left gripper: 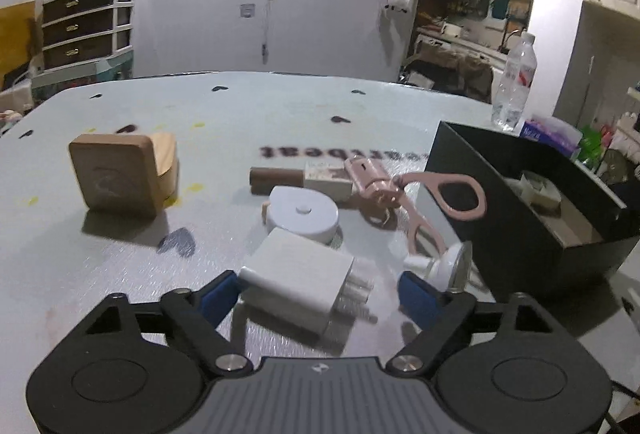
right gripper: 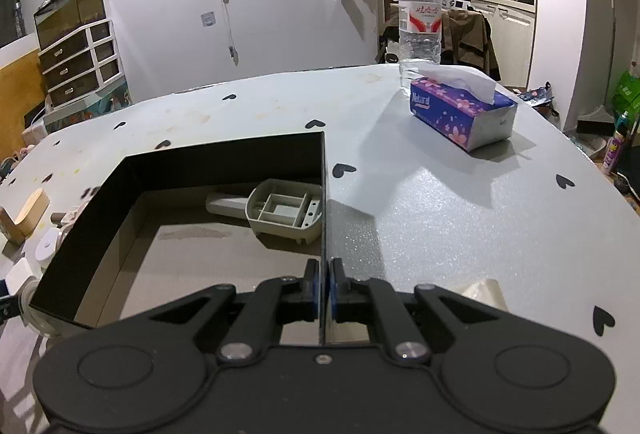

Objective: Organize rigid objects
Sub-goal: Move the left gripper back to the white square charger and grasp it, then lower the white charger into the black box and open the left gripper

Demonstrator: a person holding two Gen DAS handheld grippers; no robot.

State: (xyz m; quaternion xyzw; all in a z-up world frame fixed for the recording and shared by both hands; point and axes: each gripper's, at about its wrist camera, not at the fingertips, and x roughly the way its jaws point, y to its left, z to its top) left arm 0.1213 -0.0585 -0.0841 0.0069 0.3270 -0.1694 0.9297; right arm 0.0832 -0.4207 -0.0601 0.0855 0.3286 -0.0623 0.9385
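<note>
Inside, the black box [right gripper: 224,162] holds one grey plastic holder [right gripper: 286,212] against its far wall. The right gripper [right gripper: 324,286] is clamped on the box's right wall. Only the left view shows the left gripper [left gripper: 320,294], jaws apart around the white charger [left gripper: 300,274] on the table [left gripper: 220,106], near the pink curler [left gripper: 424,194].

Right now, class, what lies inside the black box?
Inside the black box lies one grey plastic scoop against the far wall. The near left corner is hidden behind the box's wall.
</note>
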